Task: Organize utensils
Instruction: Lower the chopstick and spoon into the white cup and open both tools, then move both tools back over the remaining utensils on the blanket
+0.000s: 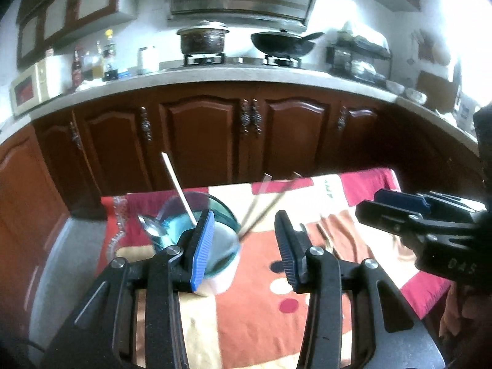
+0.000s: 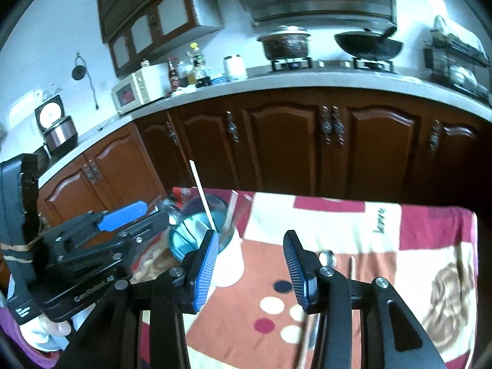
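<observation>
Cup [image 1: 221, 264] of utensils beside left gripper [image 1: 243, 252]

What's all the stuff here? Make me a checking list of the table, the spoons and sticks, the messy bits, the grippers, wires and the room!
Surface: table under a patterned cloth in red, orange and cream.
Job's things: white cup holding chopsticks and a white stick; blue glass dish beside it with a metal spoon; another spoon and a chopstick lie on the cloth.
Clutter: nothing seen on the table.
Grippers: left gripper open, empty; right gripper open, empty.
Cables: nothing seen on the table.
Surroundings: brown cabinets, pot and wok on the stove, microwave, bottles.
</observation>
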A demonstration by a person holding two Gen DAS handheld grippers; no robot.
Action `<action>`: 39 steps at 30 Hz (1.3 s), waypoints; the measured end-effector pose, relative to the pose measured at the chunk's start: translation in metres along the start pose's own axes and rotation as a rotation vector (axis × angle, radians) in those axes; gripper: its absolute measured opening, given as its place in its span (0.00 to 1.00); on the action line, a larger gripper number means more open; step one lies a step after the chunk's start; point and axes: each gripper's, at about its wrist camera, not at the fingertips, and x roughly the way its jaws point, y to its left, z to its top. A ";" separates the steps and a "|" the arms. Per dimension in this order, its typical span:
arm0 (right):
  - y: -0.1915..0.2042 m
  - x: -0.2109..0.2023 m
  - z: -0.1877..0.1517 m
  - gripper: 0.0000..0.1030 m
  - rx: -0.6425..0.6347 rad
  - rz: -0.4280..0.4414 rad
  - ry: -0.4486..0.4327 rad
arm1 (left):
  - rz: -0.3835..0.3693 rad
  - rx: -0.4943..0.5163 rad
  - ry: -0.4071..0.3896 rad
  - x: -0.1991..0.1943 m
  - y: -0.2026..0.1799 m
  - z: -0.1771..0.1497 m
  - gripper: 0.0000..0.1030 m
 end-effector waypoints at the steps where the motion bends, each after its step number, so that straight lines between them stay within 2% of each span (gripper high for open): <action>1: -0.006 -0.003 -0.005 0.41 0.011 -0.006 0.005 | -0.011 0.007 0.009 0.001 -0.007 -0.002 0.39; 6: -0.033 -0.013 -0.028 0.41 0.036 -0.054 0.034 | -0.048 0.031 0.041 0.008 -0.031 -0.014 0.39; 12: -0.074 -0.007 -0.059 0.42 0.123 -0.091 0.084 | -0.075 0.049 0.114 0.030 -0.049 -0.032 0.39; 22: -0.129 0.035 -0.108 0.42 0.222 -0.133 0.212 | -0.186 -0.027 0.308 0.084 -0.060 -0.076 0.39; 25: -0.139 0.048 -0.114 0.32 0.239 -0.119 0.235 | -0.211 -0.062 0.347 0.101 -0.060 -0.081 0.39; 28: -0.143 0.061 -0.114 0.30 0.244 -0.100 0.254 | -0.222 -0.098 0.379 0.119 -0.061 -0.081 0.39; 31: -0.140 0.074 -0.109 0.29 0.236 -0.050 0.256 | -0.229 -0.138 0.401 0.137 -0.062 -0.081 0.39; 34: -0.145 0.082 -0.105 0.29 0.230 -0.074 0.257 | -0.230 -0.177 0.418 0.157 -0.064 -0.082 0.39; 39: -0.163 0.087 -0.107 0.30 0.279 -0.054 0.258 | -0.223 -0.231 0.436 0.190 -0.065 -0.082 0.38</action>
